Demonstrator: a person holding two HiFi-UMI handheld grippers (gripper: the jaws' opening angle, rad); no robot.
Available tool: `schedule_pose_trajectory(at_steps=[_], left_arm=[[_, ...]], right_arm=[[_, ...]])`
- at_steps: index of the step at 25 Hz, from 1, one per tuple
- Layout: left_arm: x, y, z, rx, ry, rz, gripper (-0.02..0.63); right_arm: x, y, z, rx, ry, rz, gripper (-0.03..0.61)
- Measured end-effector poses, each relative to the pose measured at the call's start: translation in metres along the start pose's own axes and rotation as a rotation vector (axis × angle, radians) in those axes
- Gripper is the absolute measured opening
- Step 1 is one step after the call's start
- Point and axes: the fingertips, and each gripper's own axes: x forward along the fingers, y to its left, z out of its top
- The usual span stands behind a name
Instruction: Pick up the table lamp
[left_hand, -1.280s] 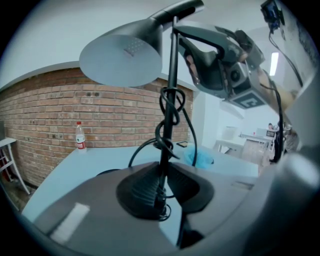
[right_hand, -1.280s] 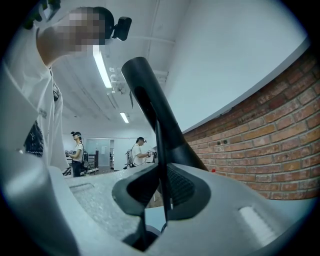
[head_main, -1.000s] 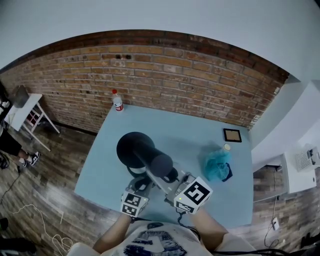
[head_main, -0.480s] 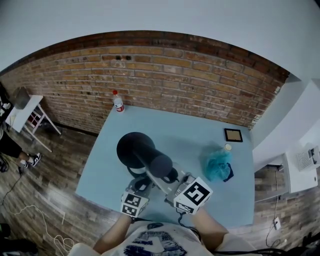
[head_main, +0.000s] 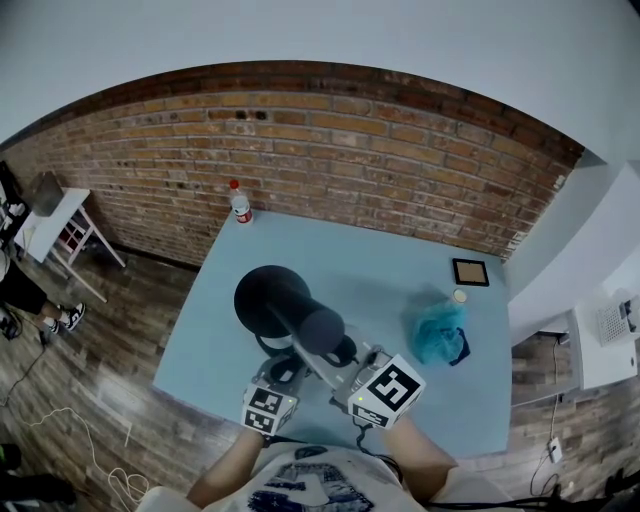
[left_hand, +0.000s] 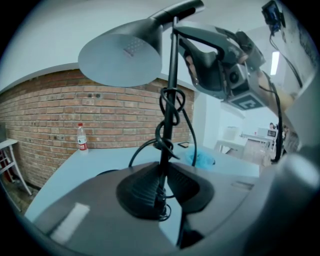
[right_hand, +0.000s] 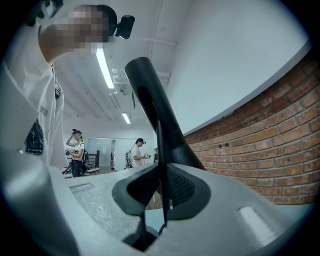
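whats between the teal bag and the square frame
A small pale round thing, nearer the teal bag than the square frame, in the head view.

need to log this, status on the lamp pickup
Left tongs and right tongs both shut on the pole of the table lamp. Cord wound round the pole. Blue bundle and bottle stand apart, nothing in the way.

One table lamp, one bottle, one frame, one teal cloth — two hand-held grippers.
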Motion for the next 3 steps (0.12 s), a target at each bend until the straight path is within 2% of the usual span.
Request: schedule_pose_trajectory(at_steps=[3], left_arm=[[0.0,-0.0003,-0.001,0.0,0.004,-0.001,0.04]], right_arm=[[0.0004,0.0,0.0006,0.001,-0.004,0.004,0.043]])
